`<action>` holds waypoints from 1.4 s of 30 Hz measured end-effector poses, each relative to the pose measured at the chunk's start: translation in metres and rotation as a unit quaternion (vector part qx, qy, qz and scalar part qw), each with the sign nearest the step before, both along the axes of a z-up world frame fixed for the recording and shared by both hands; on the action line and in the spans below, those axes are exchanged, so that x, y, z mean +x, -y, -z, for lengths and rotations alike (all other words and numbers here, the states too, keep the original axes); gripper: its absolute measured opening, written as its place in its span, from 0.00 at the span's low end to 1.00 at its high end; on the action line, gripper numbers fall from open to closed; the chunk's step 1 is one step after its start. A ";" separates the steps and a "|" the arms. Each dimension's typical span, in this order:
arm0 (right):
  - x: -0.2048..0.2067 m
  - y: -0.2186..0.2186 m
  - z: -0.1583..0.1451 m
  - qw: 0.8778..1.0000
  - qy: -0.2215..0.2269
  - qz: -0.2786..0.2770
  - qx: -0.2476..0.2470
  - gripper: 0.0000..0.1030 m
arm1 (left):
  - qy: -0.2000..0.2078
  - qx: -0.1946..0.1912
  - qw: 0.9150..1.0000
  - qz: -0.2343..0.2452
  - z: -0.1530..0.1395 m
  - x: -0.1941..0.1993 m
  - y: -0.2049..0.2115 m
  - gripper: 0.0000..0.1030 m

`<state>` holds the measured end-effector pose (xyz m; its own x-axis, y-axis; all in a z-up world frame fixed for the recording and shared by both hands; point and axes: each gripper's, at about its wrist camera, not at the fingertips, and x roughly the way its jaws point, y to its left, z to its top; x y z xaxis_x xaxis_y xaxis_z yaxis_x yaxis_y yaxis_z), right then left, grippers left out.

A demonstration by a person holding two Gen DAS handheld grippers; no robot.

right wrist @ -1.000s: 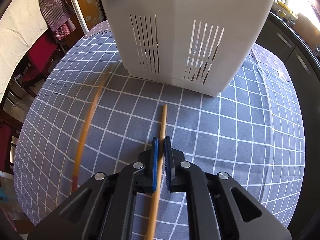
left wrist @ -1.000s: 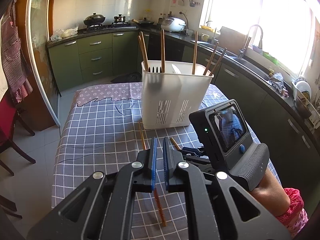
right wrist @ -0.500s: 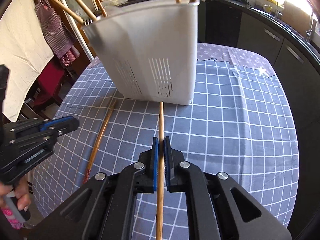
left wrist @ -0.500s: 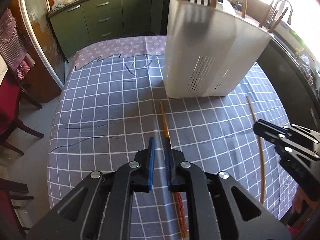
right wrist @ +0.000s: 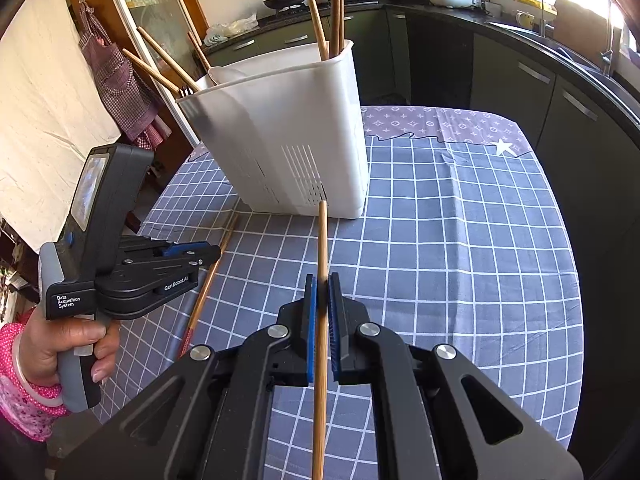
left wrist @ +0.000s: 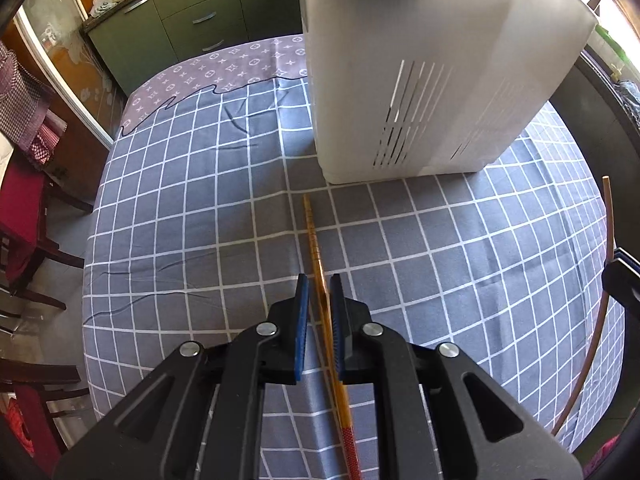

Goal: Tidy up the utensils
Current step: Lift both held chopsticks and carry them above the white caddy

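Note:
A white slotted utensil holder (right wrist: 288, 140) stands on the checked tablecloth, with several chopsticks upright in it; it also shows in the left wrist view (left wrist: 432, 72). My right gripper (right wrist: 322, 280) is shut on a plain wooden chopstick (right wrist: 322, 248) and holds it above the table, tip toward the holder. My left gripper (left wrist: 319, 280) is slightly open and straddles a red-ended chopstick (left wrist: 320, 256) that lies on the cloth. In the right wrist view the left gripper (right wrist: 212, 250) hovers over that same chopstick (right wrist: 208, 280).
The table (left wrist: 180, 216) has a grey-blue checked cloth. Red chairs (left wrist: 20, 208) stand at its left side. Green kitchen cabinets (left wrist: 192, 12) and a dark counter with a sink (right wrist: 560, 40) run behind and to the right.
My left gripper has come down and forward over the red-ended chopstick. My right gripper has lifted the plain chopstick higher off the table.

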<state>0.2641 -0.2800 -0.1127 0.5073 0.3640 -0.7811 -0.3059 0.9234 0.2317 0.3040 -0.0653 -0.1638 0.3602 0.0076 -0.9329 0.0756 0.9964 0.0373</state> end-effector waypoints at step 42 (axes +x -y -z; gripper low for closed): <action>-0.008 -0.019 -0.089 0.990 0.140 0.004 0.003 0.06 | 0.217 -0.033 0.974 0.053 -0.134 -0.071 0.010 0.06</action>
<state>0.2560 -0.2612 -0.0236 0.7065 0.3633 -0.6074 -0.3509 0.9251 0.1452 0.2333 -0.0752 -0.0302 0.7159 -0.1050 -0.6903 0.1689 0.9853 0.0252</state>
